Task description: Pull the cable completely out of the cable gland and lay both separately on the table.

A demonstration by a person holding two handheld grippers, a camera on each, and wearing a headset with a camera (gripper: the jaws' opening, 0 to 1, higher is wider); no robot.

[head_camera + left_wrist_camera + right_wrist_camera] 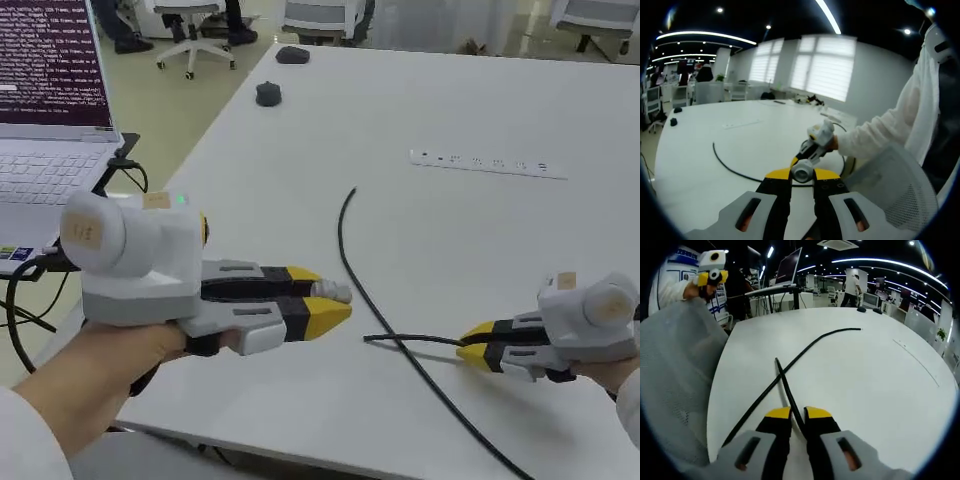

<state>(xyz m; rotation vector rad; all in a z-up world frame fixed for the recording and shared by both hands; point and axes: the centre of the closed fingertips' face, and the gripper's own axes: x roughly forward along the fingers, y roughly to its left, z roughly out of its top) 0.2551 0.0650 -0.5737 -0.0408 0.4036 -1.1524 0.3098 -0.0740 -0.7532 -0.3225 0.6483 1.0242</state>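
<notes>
My left gripper (335,300) hovers above the table's near left part, shut on the small grey-white cable gland (337,291), which shows between its yellow tips (802,171). The black cable (345,255) lies loose on the white table (480,240), free of the gland. It curves from the middle toward the near edge. My right gripper (470,353) is low at the near right, shut on a short stretch of the cable (786,382) close to its free end, which crosses over the long strand (820,342). The two grippers are apart. The left gripper view shows the right gripper (815,142) ahead.
An open laptop (45,110) with trailing wires stands at the left edge. A white power strip (490,163) lies at the back right, and two dark mice (268,94) further back. Office chairs stand beyond the table. A mesh chair back (675,370) is close to me.
</notes>
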